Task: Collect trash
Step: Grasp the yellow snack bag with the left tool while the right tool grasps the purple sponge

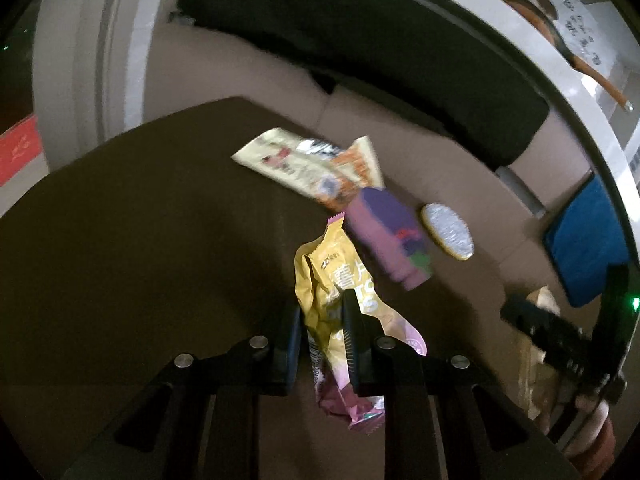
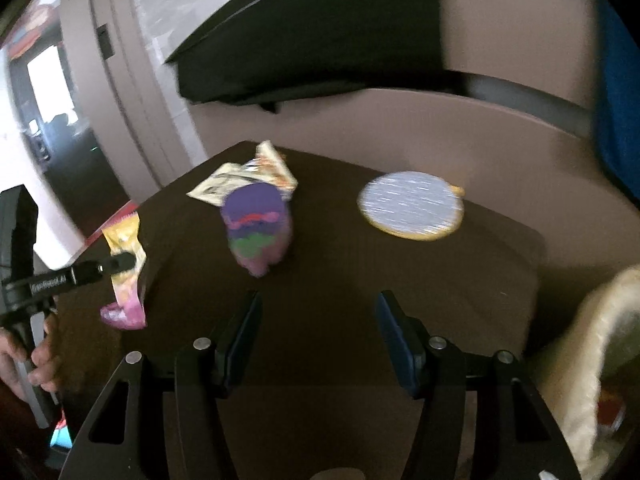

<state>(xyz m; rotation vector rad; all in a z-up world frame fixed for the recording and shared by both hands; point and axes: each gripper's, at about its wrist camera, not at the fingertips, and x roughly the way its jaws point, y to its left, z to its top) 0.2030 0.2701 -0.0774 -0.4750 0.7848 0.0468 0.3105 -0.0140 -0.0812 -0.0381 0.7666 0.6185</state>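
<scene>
My left gripper (image 1: pixel 322 332) is shut on a crumpled yellow and pink snack bag (image 1: pixel 320 280), which hangs between its pads above the dark brown table (image 1: pixel 140 220). In the right wrist view the same bag (image 2: pixel 124 248) shows at the left edge, pinched by the left gripper (image 2: pixel 120 264). My right gripper (image 2: pixel 320 320) stands open over the table (image 2: pixel 440 280) with nothing between its fingers. Ahead of it are a purple cup (image 2: pixel 256 228), a round foil lid (image 2: pixel 412 204) and flat cream and orange wrappers (image 2: pixel 248 176). All three also show in the left wrist view: cup (image 1: pixel 388 240), lid (image 1: pixel 448 230), wrappers (image 1: pixel 304 168).
A cream-coloured bag (image 2: pixel 600 340) stands open at the table's right side. Behind the table is a beige sofa with a black cushion (image 1: pixel 360 40) and a blue cushion (image 1: pixel 584 240). A person's hand (image 2: pixel 40 356) holds the left gripper's handle.
</scene>
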